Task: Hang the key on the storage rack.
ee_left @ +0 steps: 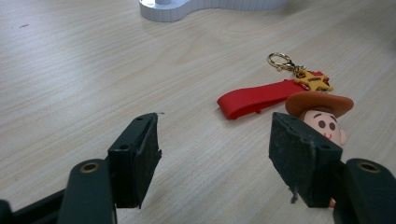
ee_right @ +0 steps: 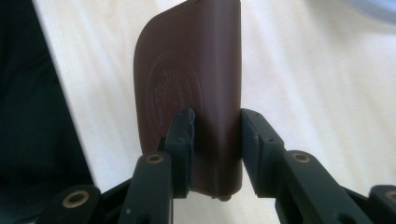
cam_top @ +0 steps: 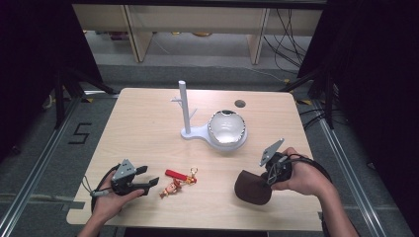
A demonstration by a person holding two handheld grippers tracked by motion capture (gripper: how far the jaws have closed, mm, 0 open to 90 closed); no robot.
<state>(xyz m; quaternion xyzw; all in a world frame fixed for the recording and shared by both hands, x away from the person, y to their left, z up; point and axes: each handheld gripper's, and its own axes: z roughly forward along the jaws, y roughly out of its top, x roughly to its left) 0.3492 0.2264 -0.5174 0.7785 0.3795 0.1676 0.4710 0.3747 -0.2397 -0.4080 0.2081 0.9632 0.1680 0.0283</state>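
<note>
Right gripper (ee_right: 212, 140) has its fingers clamped on a smooth brown leather pouch (ee_right: 191, 88) above the pale woodgrain tabletop (cam_top: 148, 128), while the left gripper (ee_left: 215, 154) fingers sit apart beside a rubbery cowboy keychain (ee_left: 299, 100).

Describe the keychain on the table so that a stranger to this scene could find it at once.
Start at the white stand in the middle of the wooden table, then come toward the near edge. The keychain lies there just beside the open left gripper. Its red strap, gold star and cowboy-hat figure set it apart from the plain brown pouch to its right.
</note>
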